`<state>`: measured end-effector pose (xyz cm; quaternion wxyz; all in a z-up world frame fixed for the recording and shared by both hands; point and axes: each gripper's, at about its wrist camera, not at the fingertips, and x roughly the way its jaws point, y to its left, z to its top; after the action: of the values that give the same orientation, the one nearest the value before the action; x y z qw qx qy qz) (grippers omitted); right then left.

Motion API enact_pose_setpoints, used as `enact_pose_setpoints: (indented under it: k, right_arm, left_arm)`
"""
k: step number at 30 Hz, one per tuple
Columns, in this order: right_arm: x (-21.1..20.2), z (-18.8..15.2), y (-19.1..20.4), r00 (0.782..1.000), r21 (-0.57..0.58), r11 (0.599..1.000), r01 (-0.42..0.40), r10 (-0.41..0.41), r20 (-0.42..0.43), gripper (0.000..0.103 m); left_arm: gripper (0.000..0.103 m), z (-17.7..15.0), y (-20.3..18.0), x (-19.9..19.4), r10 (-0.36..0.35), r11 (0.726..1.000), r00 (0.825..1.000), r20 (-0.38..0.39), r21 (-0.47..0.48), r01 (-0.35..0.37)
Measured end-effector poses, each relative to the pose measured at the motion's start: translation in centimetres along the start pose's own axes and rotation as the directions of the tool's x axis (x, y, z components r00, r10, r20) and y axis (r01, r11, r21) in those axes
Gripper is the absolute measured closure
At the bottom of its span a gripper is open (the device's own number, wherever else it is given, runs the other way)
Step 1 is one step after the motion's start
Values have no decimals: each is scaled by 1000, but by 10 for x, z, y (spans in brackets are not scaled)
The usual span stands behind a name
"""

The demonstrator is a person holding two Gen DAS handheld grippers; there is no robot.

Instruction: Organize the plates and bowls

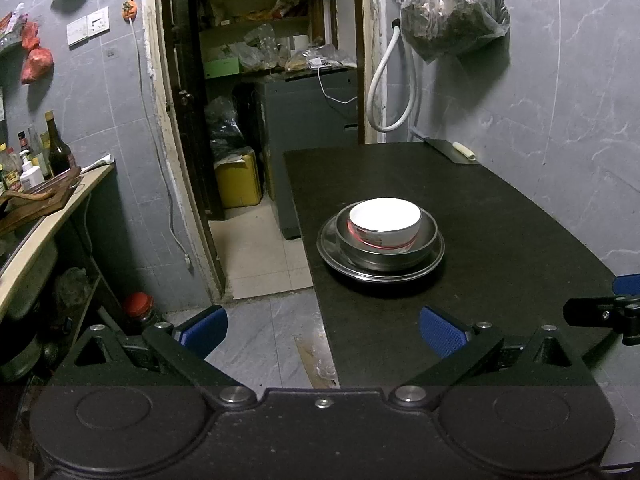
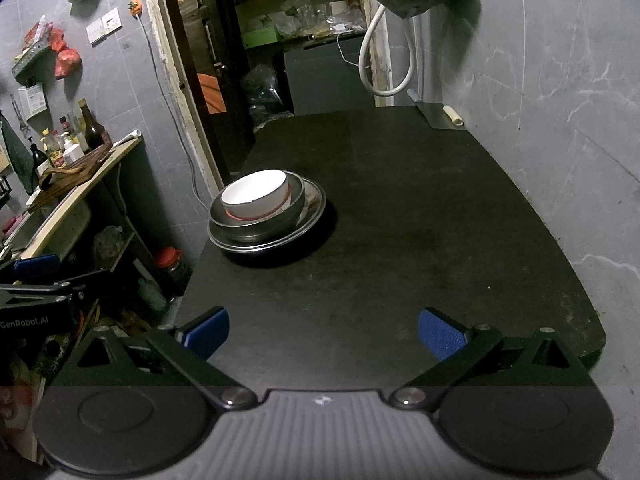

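Both pairs of fingers are spread wide and hold nothing: your left gripper (image 1: 322, 330) hangs at the near edge of the counter (image 1: 500, 216), half over the floor, and your right gripper (image 2: 324, 334) sits above the counter's near end. The stack stands well ahead of both: a white bowl (image 1: 385, 222) with a red band nested in a steel bowl (image 1: 386, 246), which rests on a steel plate (image 1: 380, 270).

The nesting looks done, so judge whether anything remains. If you move the stack, grip the plate's rim from opposite sides and lift level so the bowls don't slide.

Your left view shows the stack almost head-on and the right gripper's tip at the far right. Your right view shows the stack close to the counter's left edge, plus the bare surface to its right.
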<state>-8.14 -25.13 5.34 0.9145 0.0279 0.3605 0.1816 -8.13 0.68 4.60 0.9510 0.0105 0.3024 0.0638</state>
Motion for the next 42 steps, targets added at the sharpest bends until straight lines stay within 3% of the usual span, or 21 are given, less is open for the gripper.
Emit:
enact_pose_setpoints:
  k: [34,42]
  right_arm:
    - [12,6,-6,1000,20,1000,-10,11,-22,0]
    - [15,9,-4,1000,23,1000,2,-1,-26,0]
  left_arm:
    - [1,-2,4,7,-7,1000,1000,-16,19,8]
    - [1,-6,0,8,-28,996,999,-45,89,32]
